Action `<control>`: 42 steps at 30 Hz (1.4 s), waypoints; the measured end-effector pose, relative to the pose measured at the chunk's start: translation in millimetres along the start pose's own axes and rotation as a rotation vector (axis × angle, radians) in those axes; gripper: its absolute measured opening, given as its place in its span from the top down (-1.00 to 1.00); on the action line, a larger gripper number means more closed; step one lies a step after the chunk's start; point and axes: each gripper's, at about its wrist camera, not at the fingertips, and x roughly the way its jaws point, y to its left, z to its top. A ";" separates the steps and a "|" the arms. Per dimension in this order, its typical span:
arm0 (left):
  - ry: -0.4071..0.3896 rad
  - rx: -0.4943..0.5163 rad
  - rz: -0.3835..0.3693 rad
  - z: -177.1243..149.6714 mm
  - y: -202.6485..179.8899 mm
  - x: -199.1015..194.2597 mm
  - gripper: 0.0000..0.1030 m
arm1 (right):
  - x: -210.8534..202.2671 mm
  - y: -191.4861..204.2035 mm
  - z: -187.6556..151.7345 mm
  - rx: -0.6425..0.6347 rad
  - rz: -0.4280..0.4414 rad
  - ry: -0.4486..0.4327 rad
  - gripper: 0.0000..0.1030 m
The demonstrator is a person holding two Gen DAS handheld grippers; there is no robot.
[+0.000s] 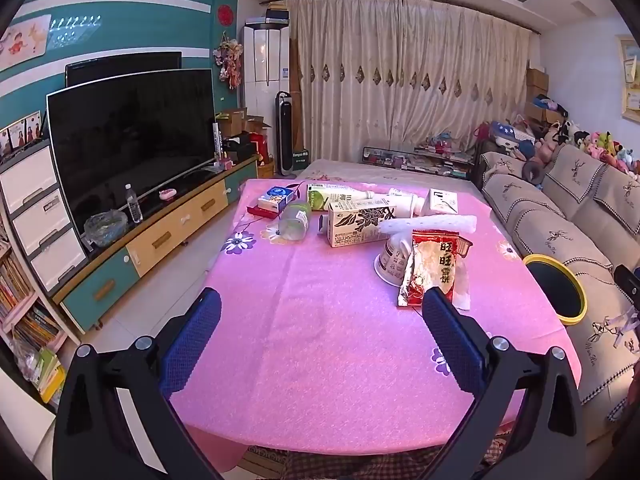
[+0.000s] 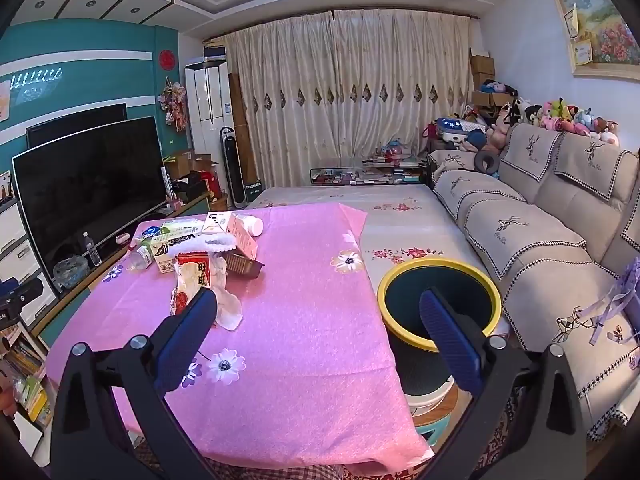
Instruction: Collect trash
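Note:
Trash lies on the far half of a pink-clothed table (image 1: 304, 344): a red snack bag (image 1: 430, 268), a white paper cup (image 1: 394, 260) on its side, a patterned carton (image 1: 358, 226), a green carton (image 1: 330, 197), a clear plastic bottle (image 1: 294, 220), a white foam sleeve (image 1: 430, 224), a white bottle (image 1: 404, 202). A yellow-rimmed bin (image 2: 438, 304) stands right of the table. My left gripper (image 1: 320, 312) is open and empty over the table's near half. My right gripper (image 2: 318, 312) is open and empty, with the snack bag (image 2: 190, 280) by its left finger.
A sofa (image 2: 540, 240) runs along the right, close to the bin. A TV (image 1: 132, 136) on a low cabinet stands at left. A blue tissue pack (image 1: 272, 198) and a white box (image 1: 442, 202) also lie on the table. A floral-covered surface (image 2: 400, 216) extends behind.

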 end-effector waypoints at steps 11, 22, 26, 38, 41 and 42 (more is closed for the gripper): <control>-0.001 -0.002 -0.005 0.3 2.3 0.2 -0.93 | 0.7 -0.5 -0.8 0.003 0.003 0.004 -0.88; 0.004 0.005 -0.011 -0.7 -0.7 -0.7 -0.93 | 2.5 -2.7 -6.7 0.005 0.001 0.010 -0.88; 0.005 0.005 -0.011 -0.4 -0.8 -0.4 -0.93 | 8.6 -0.8 -3.2 0.009 0.000 0.017 -0.88; 0.008 0.005 -0.015 -2.2 -1.1 1.1 -0.93 | 9.8 -1.8 -5.2 0.012 0.001 0.016 -0.88; 0.011 0.006 -0.015 -2.5 -0.8 1.4 -0.93 | 9.8 -1.9 -5.3 0.011 0.001 0.017 -0.88; 0.012 0.005 -0.017 -3.5 -0.7 1.7 -0.93 | 10.1 -2.0 -5.5 0.012 0.001 0.017 -0.88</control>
